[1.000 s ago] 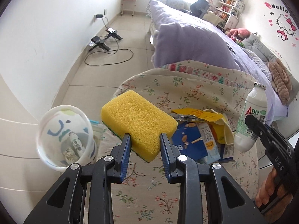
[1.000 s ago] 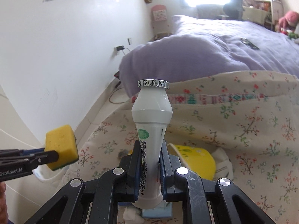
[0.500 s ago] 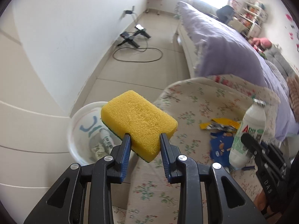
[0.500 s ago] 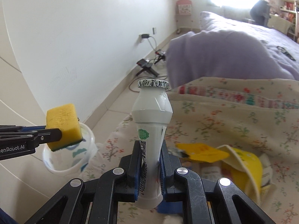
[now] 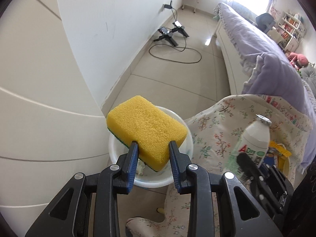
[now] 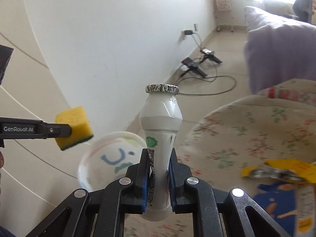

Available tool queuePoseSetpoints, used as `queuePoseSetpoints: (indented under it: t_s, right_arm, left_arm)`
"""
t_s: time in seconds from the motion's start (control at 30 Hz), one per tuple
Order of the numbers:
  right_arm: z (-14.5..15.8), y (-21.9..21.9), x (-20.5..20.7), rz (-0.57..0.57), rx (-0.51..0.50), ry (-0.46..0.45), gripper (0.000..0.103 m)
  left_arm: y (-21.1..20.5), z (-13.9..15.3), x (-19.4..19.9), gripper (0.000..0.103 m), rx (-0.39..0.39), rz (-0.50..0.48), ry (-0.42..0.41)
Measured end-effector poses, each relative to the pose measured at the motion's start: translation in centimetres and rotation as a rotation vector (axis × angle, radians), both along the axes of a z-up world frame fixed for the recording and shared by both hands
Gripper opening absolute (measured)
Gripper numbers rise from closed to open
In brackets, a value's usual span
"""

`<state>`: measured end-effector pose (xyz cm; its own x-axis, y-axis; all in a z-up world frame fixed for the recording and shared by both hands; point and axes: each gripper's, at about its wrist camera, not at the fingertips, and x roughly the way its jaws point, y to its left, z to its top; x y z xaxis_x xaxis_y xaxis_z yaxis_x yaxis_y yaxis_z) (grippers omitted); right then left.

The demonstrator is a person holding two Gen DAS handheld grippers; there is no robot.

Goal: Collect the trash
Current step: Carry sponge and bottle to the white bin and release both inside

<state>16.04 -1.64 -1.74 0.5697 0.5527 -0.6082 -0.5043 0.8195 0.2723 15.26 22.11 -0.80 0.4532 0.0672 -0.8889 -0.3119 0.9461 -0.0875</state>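
Observation:
My left gripper (image 5: 153, 148) is shut on a yellow sponge (image 5: 146, 131) with a green underside and holds it over the white trash bin (image 5: 183, 126) beside the table. In the right wrist view the sponge (image 6: 74, 127) hangs just left of the bin (image 6: 110, 158). My right gripper (image 6: 159, 159) is shut on a white drink bottle (image 6: 161, 122) with a foil cap, held upright near the table's edge. The bottle (image 5: 254, 140) also shows at the right of the left wrist view. Yellow and blue wrappers (image 6: 280, 171) lie on the floral tablecloth (image 6: 246, 130).
A white wall (image 5: 110, 19) runs along the left. Black stands and a looped cable (image 5: 173, 39) lie on the tiled floor. A bed with a purple duvet (image 5: 266, 55) stands behind the table. A yellow bowl (image 5: 284, 158) sits among the wrappers.
Both grippers have swung left, away from the table's middle. The sponge is now over the bin, and the bottle is closer to the bin. Both grips are unchanged.

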Motion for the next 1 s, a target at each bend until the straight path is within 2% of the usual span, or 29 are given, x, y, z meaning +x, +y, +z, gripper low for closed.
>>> queuePoseSetpoints:
  t_s: [0.1,0.37,0.53,0.7,0.73,0.8,0.83,1.0]
  right_arm:
    - [-1.2,2.9,0.2,0.038,0.013,0.015,0.015]
    - [-4.9,10.2,1.9,0.129,-0.081,0.024,0.015]
    - [-7.1,12.1,2.9,0.159,-0.155,0.075,0.015]
    - [-8.1,12.4,3.7,0.155,-0.175,0.100,0.017]
    - [-8.4,12.3,4.0,0.152,-0.175,0.112,0.020]
    - [-8.8,12.1,4.6,0.138,-0.179,0.130,0.048]
    - [-8.8,11.8,4.6,0.132,-0.172,0.130,0.053]
    - [-8.5,10.4,4.4,0.114,-0.165,0.136,0.055]
  left_arm:
    - [0.4,-0.6,0.4,0.033,0.012,0.009,0.022]
    - [1.3,-0.6,0.6,0.033,0.029,0.033,0.016]
    - [1.5,-0.7,0.8,0.033,0.031,0.035,0.015]
    - [1.6,-1.6,1.2,0.034,0.018,0.044,0.041]
    - [1.6,-1.7,1.2,0.034,0.015,0.045,0.045]
    - [1.5,-1.9,1.3,0.034,0.012,0.042,0.046]
    - [1.4,-1.9,1.5,0.034,0.017,0.040,0.046]
    - [1.0,-2.5,1.9,0.038,0.026,0.032,0.065]
